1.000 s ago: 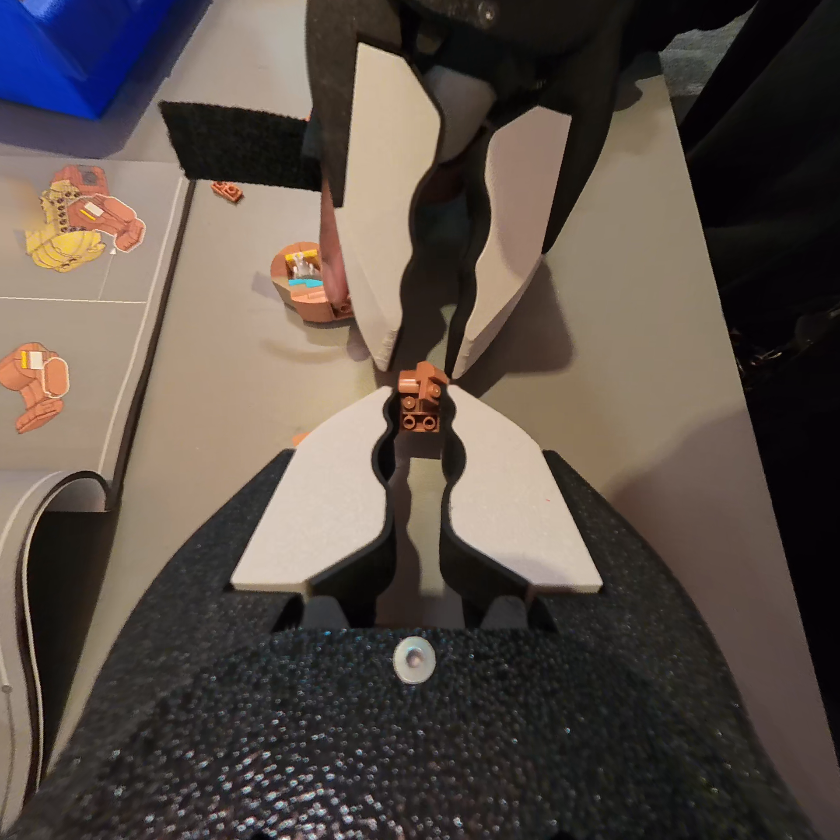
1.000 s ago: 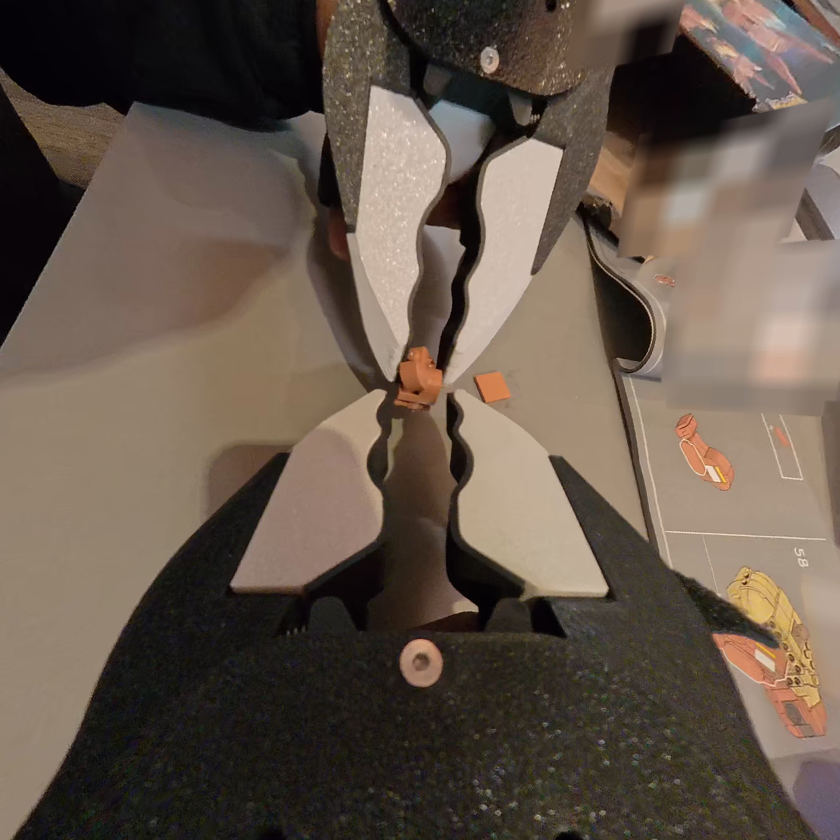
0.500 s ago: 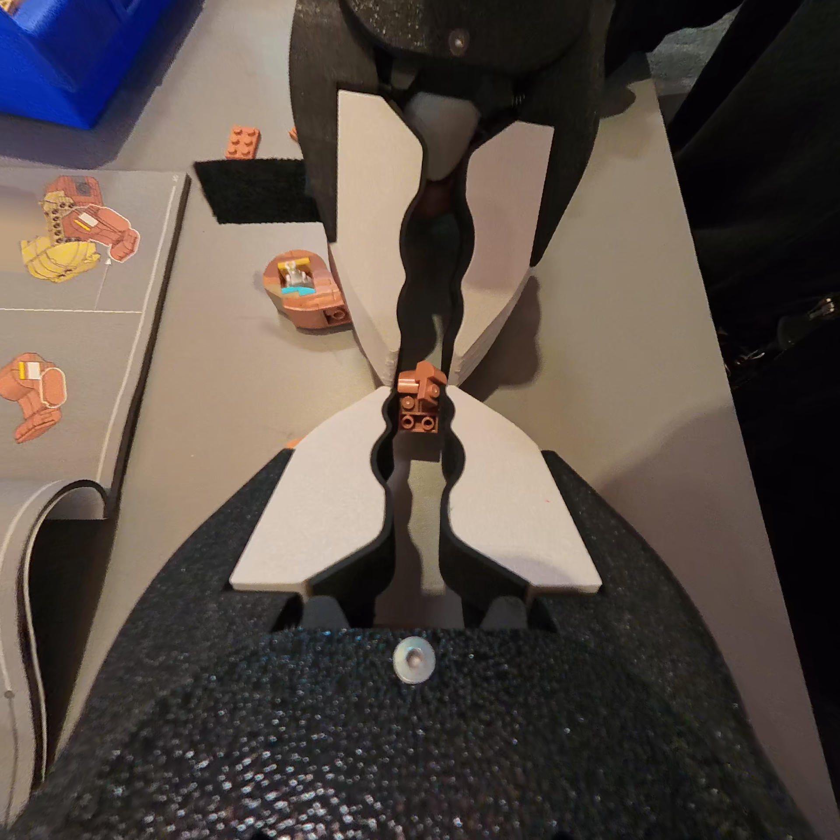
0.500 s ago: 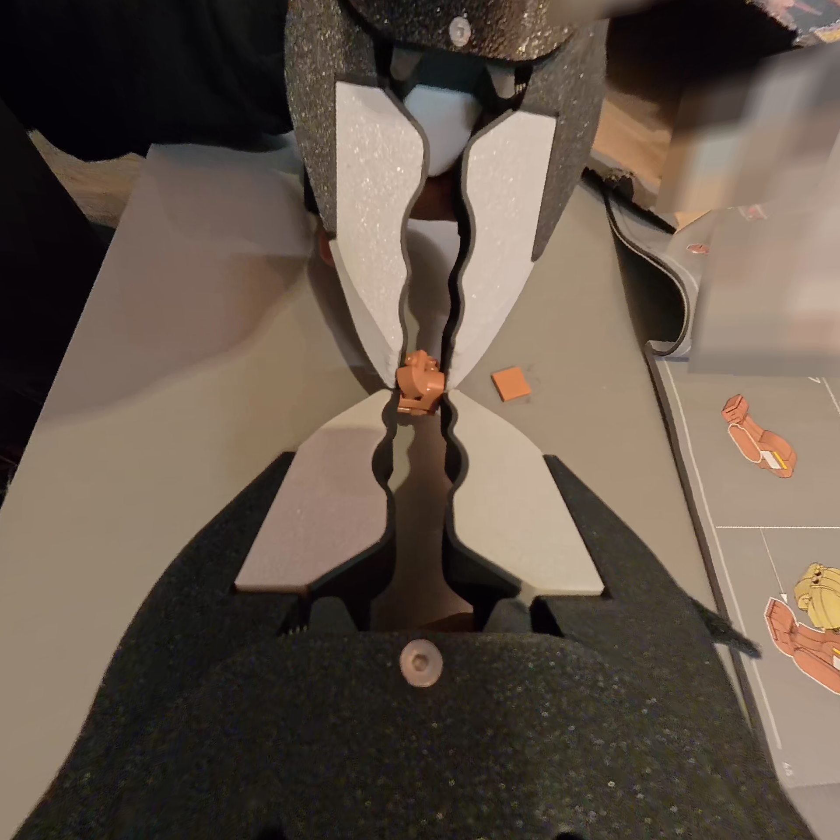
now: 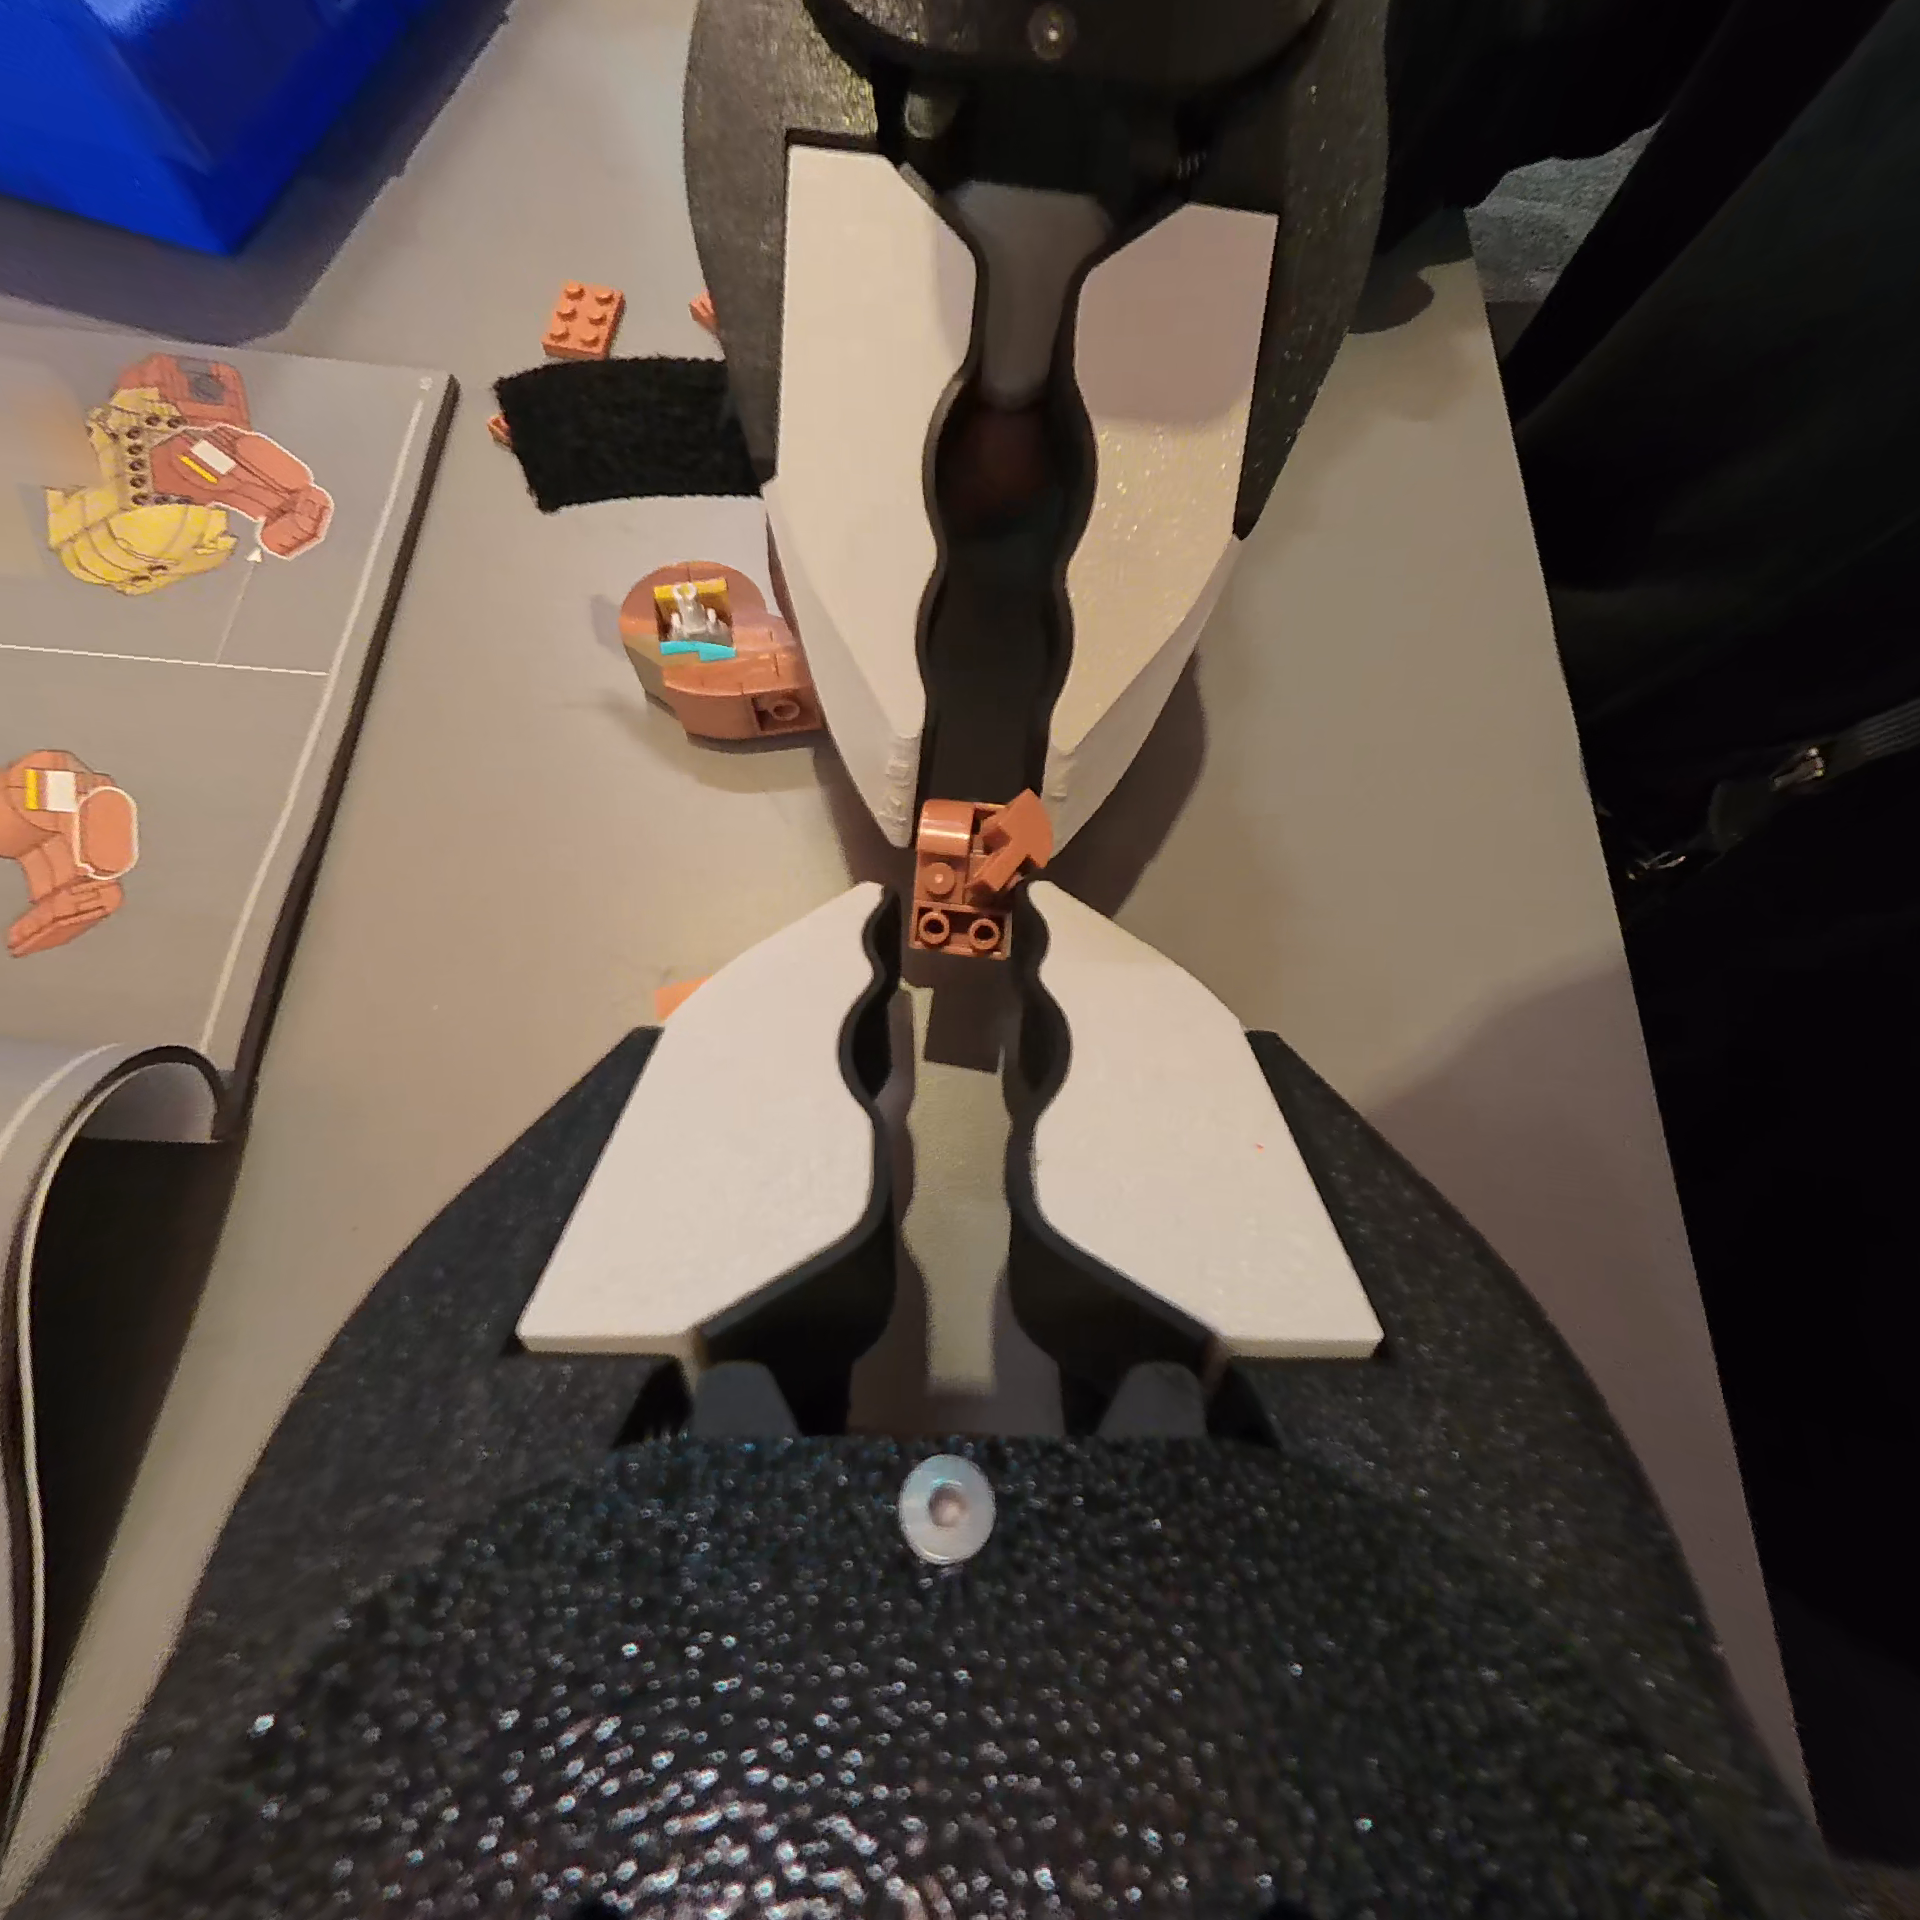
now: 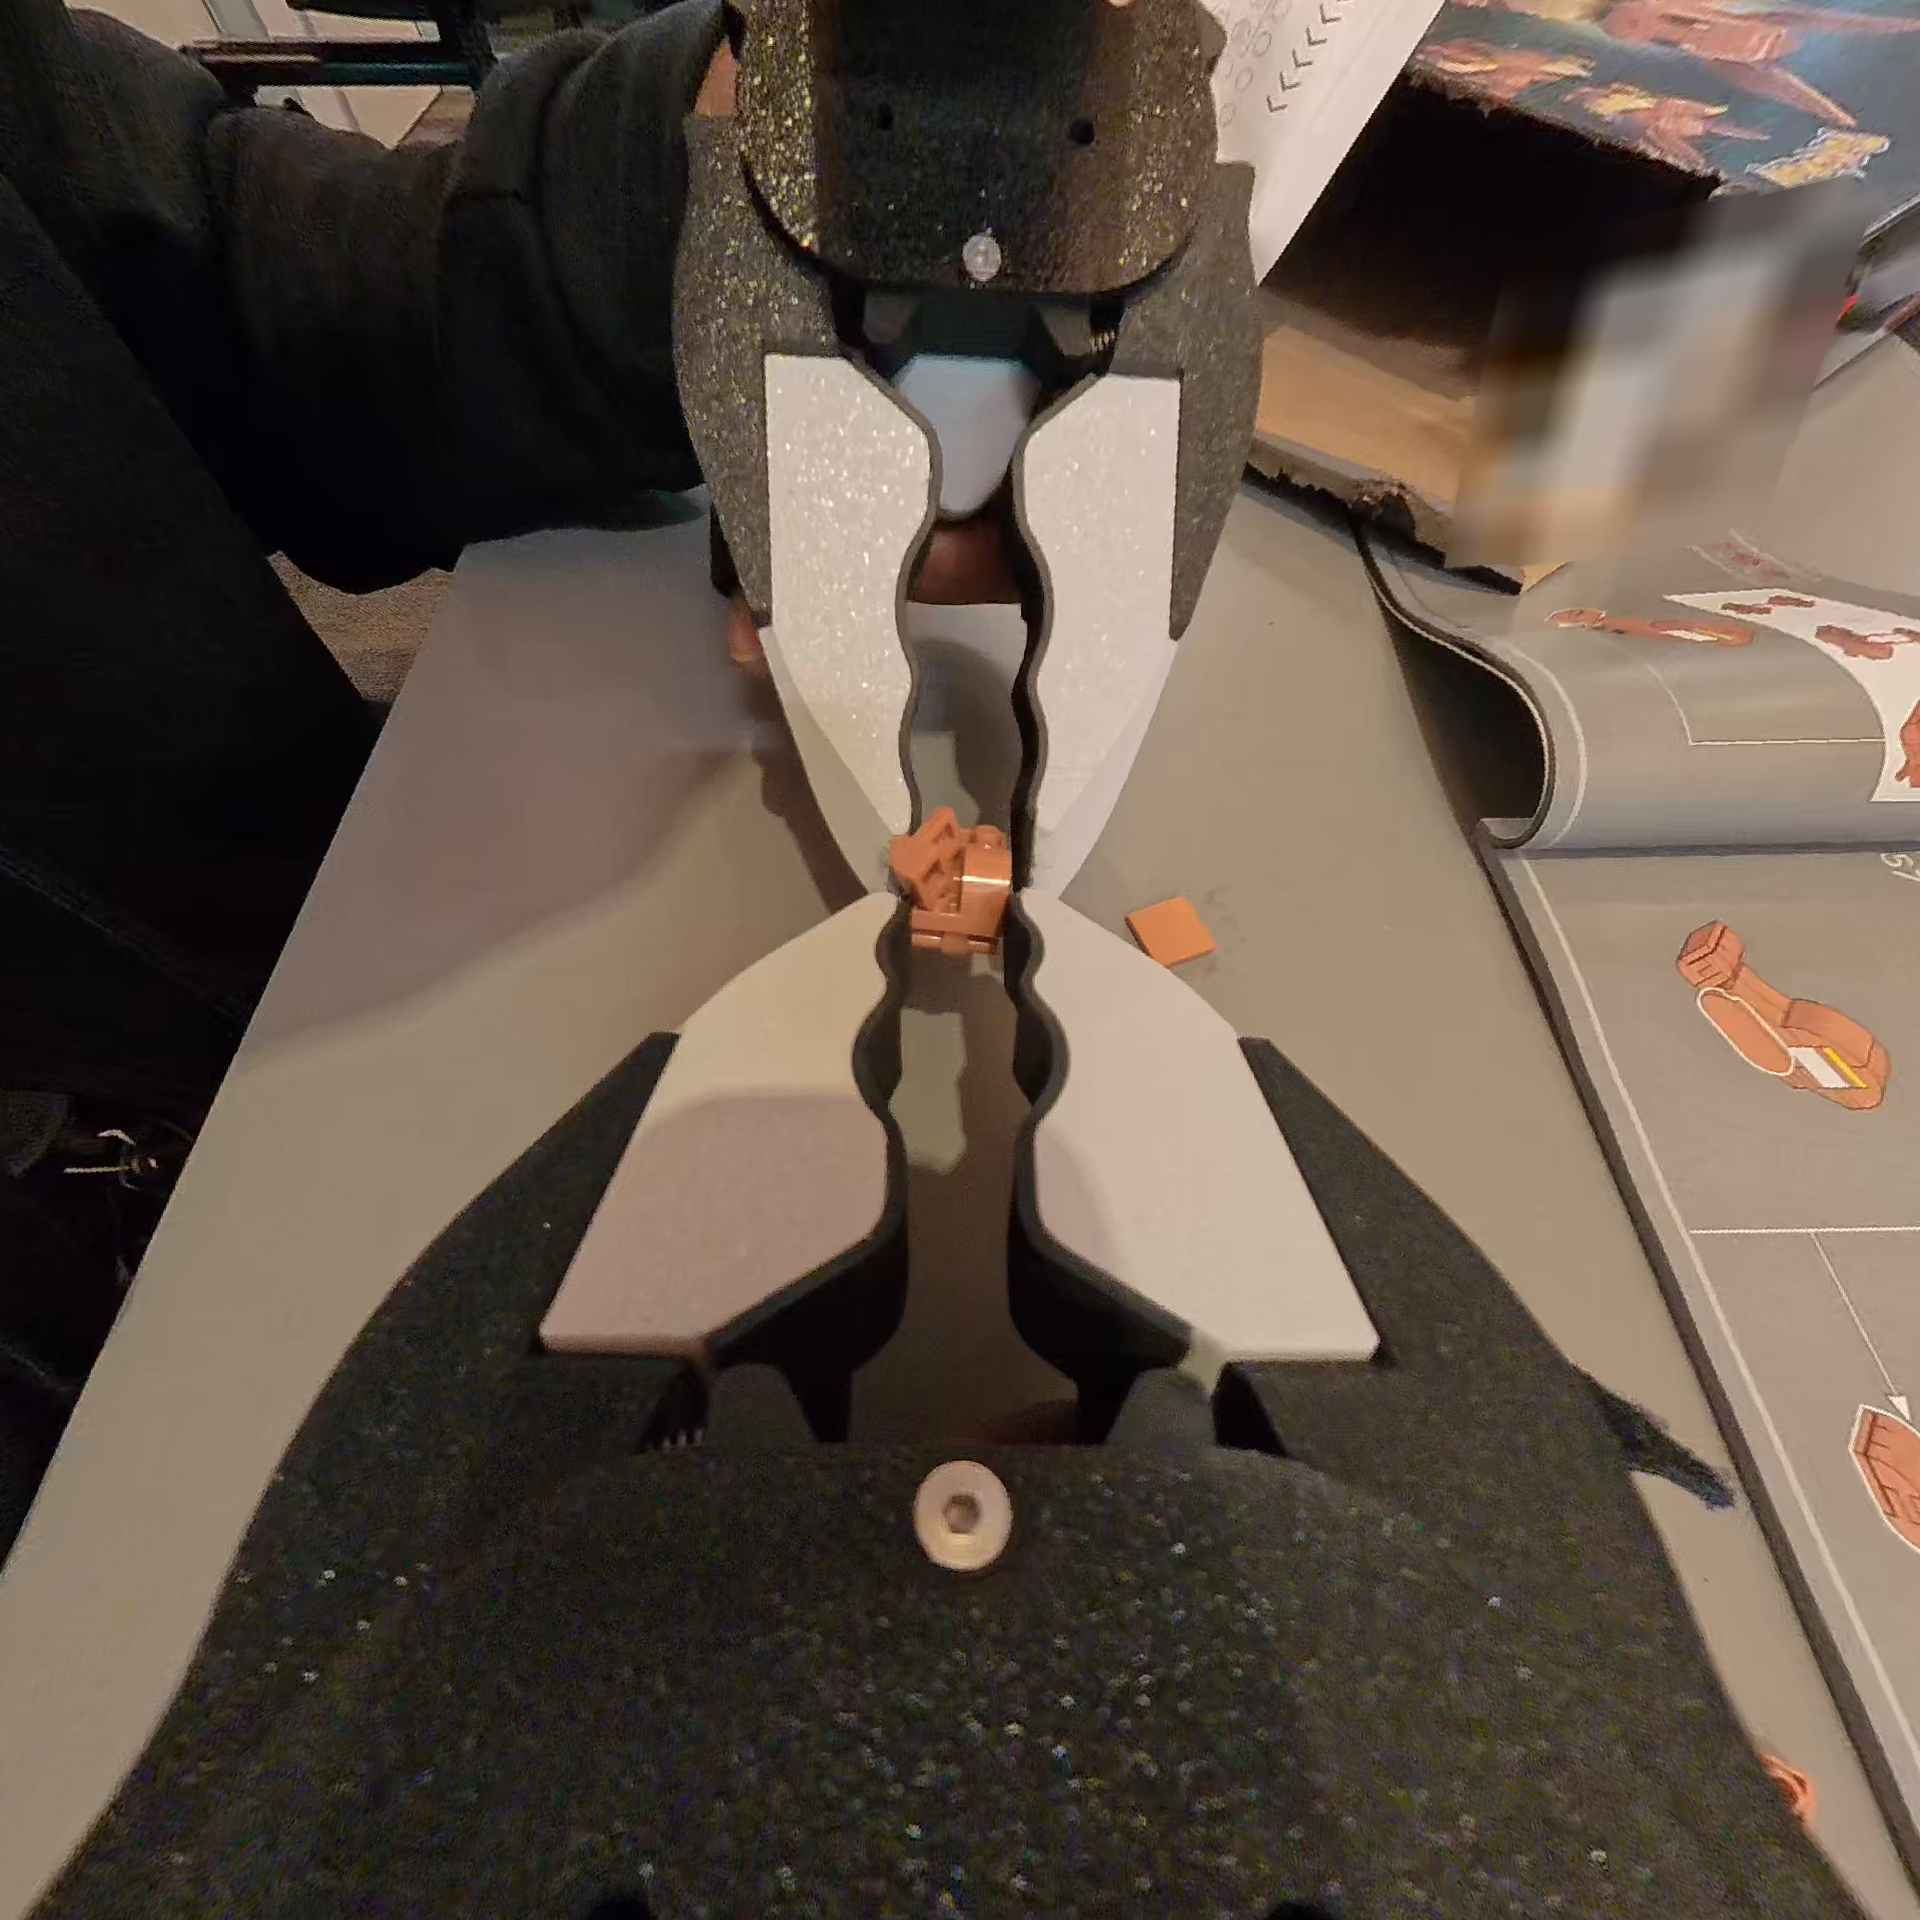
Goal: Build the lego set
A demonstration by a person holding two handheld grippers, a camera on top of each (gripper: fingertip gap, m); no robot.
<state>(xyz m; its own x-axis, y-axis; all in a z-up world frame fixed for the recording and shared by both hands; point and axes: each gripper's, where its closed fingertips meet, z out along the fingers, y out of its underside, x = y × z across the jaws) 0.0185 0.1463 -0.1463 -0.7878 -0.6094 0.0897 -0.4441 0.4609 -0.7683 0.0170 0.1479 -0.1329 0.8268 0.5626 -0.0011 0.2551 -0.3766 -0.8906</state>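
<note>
A small brown brick assembly [image 5: 951, 894] hangs over the grey table [image 5: 1299, 831] between my two grippers, which meet tip to tip. My right gripper [image 6: 954, 920] is shut on it, and both pads press its sides. In the left wrist view the right gripper [image 5: 977, 810] comes in from the top. My left gripper [image 5: 961, 909] is open. The assembly's near end still stands between its tips, with a thin gap at the left pad. A small brown piece [image 5: 1013, 842] on the assembly sits askew. The left gripper also shows in the right wrist view [image 6: 964, 831].
A larger rounded brown build [image 5: 717, 665], a black fabric patch [image 5: 623, 431], a brown studded plate [image 5: 584, 320] and a blue bin [image 5: 135, 114] lie to the left. An open instruction booklet [image 5: 156, 623] lies beside them. A flat brown tile [image 6: 1171, 930] lies near the tips. A dark sleeve [image 6: 364, 312] is behind. My left and right fingertips are right by each other.
My right gripper closed onto the assembly's far end. My left jaws widened a little, and the assembly now sits farther out at their tips. The small side piece has tilted.
</note>
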